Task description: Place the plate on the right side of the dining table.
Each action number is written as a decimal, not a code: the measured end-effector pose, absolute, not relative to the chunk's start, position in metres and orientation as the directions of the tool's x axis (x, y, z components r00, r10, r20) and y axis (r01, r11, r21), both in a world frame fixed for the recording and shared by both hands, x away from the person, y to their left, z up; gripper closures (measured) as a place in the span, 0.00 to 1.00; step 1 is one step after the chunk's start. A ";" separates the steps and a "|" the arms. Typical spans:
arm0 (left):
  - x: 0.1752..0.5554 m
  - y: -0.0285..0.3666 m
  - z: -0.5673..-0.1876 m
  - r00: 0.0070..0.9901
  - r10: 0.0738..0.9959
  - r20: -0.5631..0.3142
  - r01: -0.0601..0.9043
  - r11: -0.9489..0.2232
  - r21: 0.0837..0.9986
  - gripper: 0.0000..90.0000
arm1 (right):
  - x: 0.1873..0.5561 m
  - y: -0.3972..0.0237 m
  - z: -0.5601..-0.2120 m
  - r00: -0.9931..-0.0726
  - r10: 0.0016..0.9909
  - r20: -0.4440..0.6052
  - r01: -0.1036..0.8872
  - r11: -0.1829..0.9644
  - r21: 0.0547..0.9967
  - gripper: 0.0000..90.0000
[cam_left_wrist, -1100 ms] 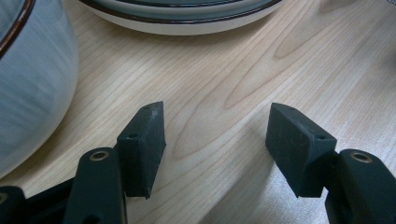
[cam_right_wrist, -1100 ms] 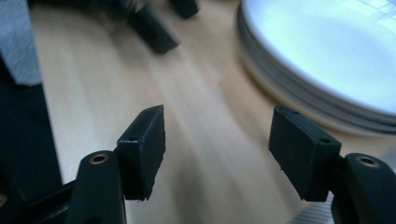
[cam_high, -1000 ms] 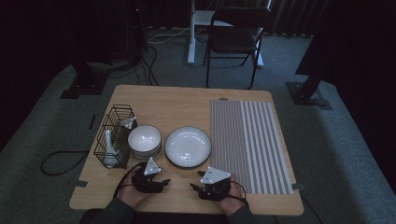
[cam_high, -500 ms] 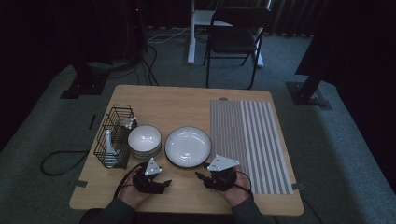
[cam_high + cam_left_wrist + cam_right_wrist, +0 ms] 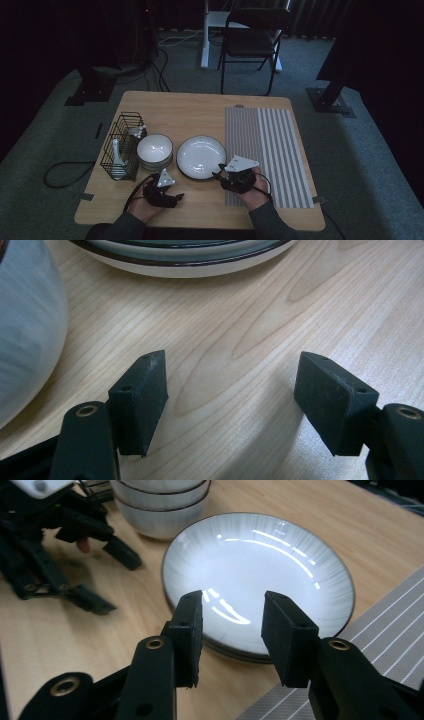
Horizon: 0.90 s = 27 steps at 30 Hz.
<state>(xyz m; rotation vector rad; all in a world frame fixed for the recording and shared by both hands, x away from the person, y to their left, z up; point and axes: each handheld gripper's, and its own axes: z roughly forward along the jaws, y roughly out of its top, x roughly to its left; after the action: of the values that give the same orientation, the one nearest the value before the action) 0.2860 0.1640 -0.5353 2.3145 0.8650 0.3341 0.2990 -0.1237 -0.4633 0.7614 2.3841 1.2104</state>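
Observation:
A white plate [image 5: 201, 157] with a dark rim lies mid-table, and beside it on the left stands a stack of white bowls [image 5: 155, 150]. My right gripper [image 5: 220, 175] hovers at the plate's near right rim. In the right gripper view its jaws [image 5: 232, 625] have just been closing; they are still apart, with the plate [image 5: 260, 555] showing below the gap and nothing pinched. My left gripper [image 5: 172, 197] rests near the front edge. Its jaws [image 5: 230, 385] have just opened wide over bare wood, short of the plate's rim [image 5: 190, 260] and a bowl [image 5: 25, 325].
A black wire basket [image 5: 122, 145] holding utensils stands at the table's left edge. A grey striped mat [image 5: 265, 150] covers the right part of the table. A folding chair [image 5: 250, 40] stands on the floor beyond the table.
My right gripper has moved away from the front edge and up toward the plate's near rim. The left hand has stayed where it was.

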 end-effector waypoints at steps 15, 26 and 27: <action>0.281 0.158 -0.517 0.749 0.658 0.078 0.429 -0.572 0.699 0.41 | 0.327 -0.119 -0.459 -0.750 0.658 -0.071 0.322 0.457 0.829 0.66; 0.287 0.153 -0.509 0.753 0.652 0.087 0.404 -0.563 0.721 0.42 | 0.348 -0.115 -0.457 -0.739 0.670 -0.072 0.342 0.464 0.817 0.70; 0.289 0.153 -0.509 0.753 0.651 0.092 0.400 -0.564 0.723 0.42 | 0.352 -0.114 -0.457 -0.734 0.675 -0.078 0.343 0.467 0.815 0.70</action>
<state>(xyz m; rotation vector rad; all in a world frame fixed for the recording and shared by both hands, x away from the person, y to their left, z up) 0.2886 0.1526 -0.5086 2.2385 0.7838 0.4581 0.3515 -0.1143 -0.4568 0.8537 2.3289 1.1635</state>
